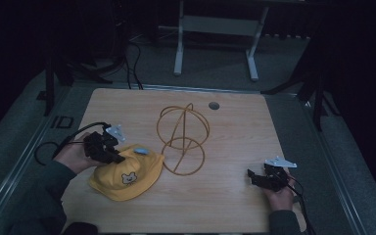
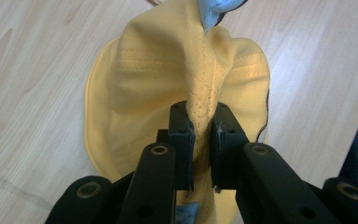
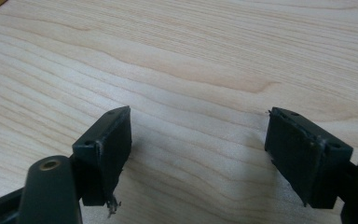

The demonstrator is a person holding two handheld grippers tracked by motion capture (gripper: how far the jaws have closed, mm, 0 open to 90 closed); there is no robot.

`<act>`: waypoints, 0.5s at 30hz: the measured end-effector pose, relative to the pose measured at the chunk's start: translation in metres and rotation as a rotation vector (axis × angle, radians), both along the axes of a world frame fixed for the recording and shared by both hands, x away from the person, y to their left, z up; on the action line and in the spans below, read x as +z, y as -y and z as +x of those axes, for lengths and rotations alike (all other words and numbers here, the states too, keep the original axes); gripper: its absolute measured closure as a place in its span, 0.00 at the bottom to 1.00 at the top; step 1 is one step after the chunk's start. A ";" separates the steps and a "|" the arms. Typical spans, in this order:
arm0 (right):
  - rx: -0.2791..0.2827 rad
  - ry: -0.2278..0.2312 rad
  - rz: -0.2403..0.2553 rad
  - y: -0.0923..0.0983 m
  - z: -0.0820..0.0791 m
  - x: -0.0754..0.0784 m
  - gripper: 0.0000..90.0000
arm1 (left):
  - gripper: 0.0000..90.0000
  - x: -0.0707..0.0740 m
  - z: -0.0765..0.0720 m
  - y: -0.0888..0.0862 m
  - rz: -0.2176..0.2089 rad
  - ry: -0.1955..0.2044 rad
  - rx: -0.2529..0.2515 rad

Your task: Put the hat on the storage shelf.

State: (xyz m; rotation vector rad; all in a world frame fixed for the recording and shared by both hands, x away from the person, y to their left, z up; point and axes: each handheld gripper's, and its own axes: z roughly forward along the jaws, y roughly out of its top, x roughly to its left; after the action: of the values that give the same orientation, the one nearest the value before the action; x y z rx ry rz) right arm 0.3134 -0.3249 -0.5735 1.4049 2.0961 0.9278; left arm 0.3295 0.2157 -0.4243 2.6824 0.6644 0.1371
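1. Right gripper [image 1: 254,177] is resting low at the table's [image 1: 235,142] near right corner, jaws spread wide over bare wood.
2. Left gripper [image 1: 120,157] is pinching a ridge of the yellow cap [image 1: 127,178], jaws pressed on its cloth.
3. Yellow cap is lying near-left on the table, touching the wire stand [image 1: 182,139] beyond it.
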 end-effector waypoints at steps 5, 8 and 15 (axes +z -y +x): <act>0.000 -0.001 0.000 0.000 0.000 0.000 0.25 | 0.90 0.002 0.002 -0.002 -0.012 0.014 0.029; -0.002 0.000 0.002 0.000 0.000 0.000 0.25 | 0.90 0.004 0.004 -0.004 -0.015 0.024 0.051; -0.003 -0.001 0.003 0.000 0.000 0.000 0.25 | 0.90 0.007 0.008 -0.008 -0.024 0.042 0.100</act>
State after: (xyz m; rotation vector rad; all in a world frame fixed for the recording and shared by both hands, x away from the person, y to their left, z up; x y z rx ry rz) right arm 0.3133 -0.3246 -0.5734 1.4096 2.0942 0.9294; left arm 0.3373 0.2233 -0.4175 2.6166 0.7829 0.2101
